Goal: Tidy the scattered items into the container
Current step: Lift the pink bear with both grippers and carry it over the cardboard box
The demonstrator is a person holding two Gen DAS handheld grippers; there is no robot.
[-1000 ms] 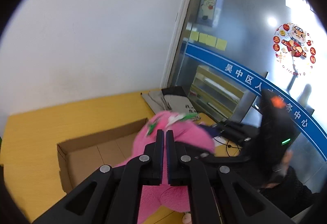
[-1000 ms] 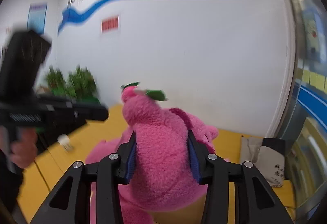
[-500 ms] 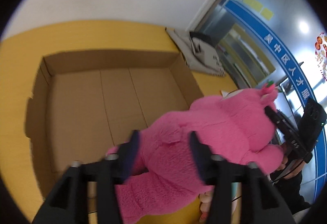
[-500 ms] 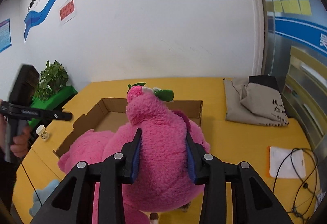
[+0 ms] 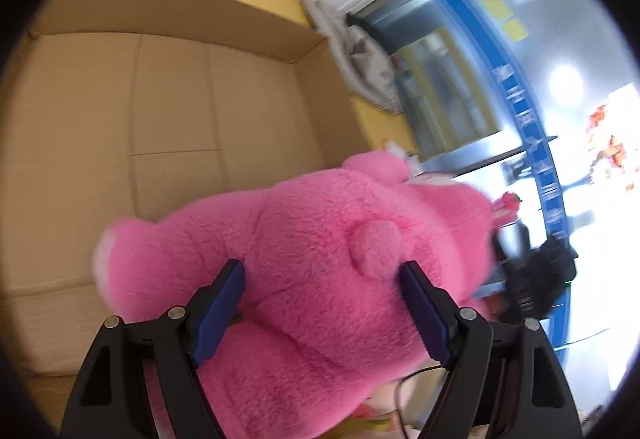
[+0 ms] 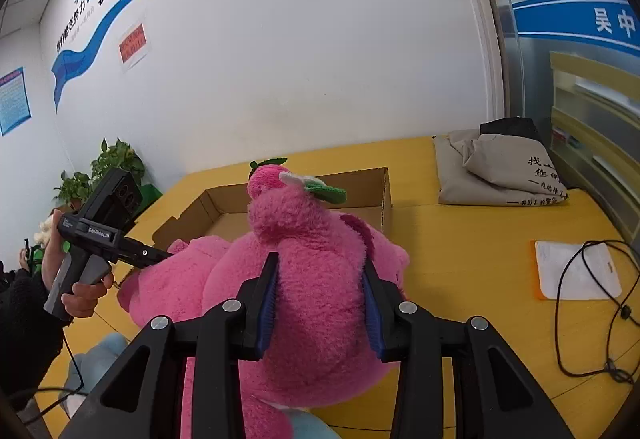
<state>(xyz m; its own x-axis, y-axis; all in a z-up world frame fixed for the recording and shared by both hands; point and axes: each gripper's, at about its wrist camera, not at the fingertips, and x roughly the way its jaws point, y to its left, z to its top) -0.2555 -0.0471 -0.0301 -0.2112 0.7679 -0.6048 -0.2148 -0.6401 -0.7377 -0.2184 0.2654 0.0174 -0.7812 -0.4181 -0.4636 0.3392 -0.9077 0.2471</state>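
A big pink plush bear [image 5: 320,239] hangs between my two grippers, over the near edge of an open cardboard box [image 5: 176,87]. My left gripper [image 5: 322,303] has its jaws spread wide around the bear's rear, pads against the fur beside the small tail. In the right wrist view my right gripper [image 6: 320,303] is shut on the bear's head [image 6: 316,259], below its green leaf ear. The left gripper's handle and the hand on it show there at the left [image 6: 100,235]. The box [image 6: 360,191] lies behind the bear.
The box stands on a yellow table [image 6: 480,239]. A folded grey bag [image 6: 500,167] lies at the back right, a white pad with a black cable [image 6: 576,275] at the right. A light blue plush [image 6: 96,359] lies near the front left. Potted plants [image 6: 112,167] stand at the wall.
The left gripper, shut a second ago, has opened wide and closed in around the bear's rear. The bear has moved lower and nearer the box; the right grip is unchanged.
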